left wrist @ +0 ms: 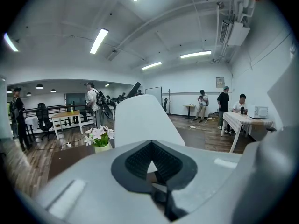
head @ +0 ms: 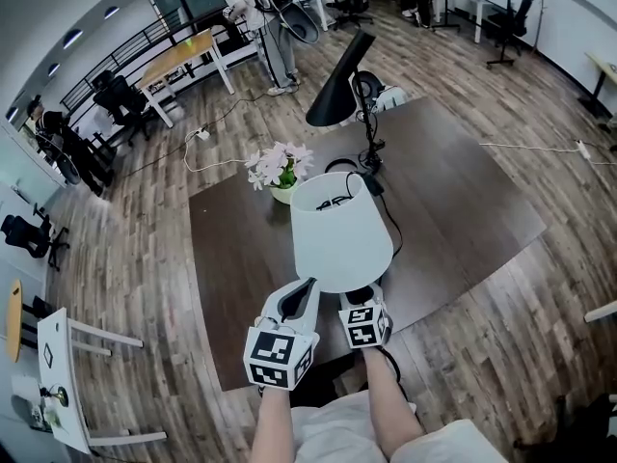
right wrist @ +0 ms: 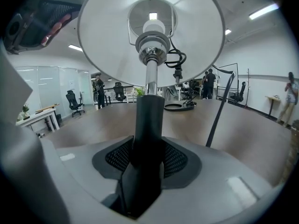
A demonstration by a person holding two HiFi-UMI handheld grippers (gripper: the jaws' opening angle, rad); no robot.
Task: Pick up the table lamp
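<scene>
White shade [head: 339, 231], black stem [right wrist: 148, 125]: holding the table lamp [head: 343, 263] upright over the counter [head: 463, 201], clamping right gripper [head: 362, 297] fingers [right wrist: 175, 160] on the stem, hovering left gripper [head: 303, 293] alongside, fingers [left wrist: 135, 160] closed, empty.

Both bare forearms reach forward from the near edge of the scene, side by side and close together. The left forearm [head: 273, 422] carries the left gripper [head: 301, 300], tilted up and slightly to the right; its jaws are closed against each other with nothing between the pads. The right forearm [head: 386, 408] carries the right gripper [head: 361, 302] just beside it, pointing up, its jaws clamped on the dark stem of the table lamp [right wrist: 148, 125].
</scene>
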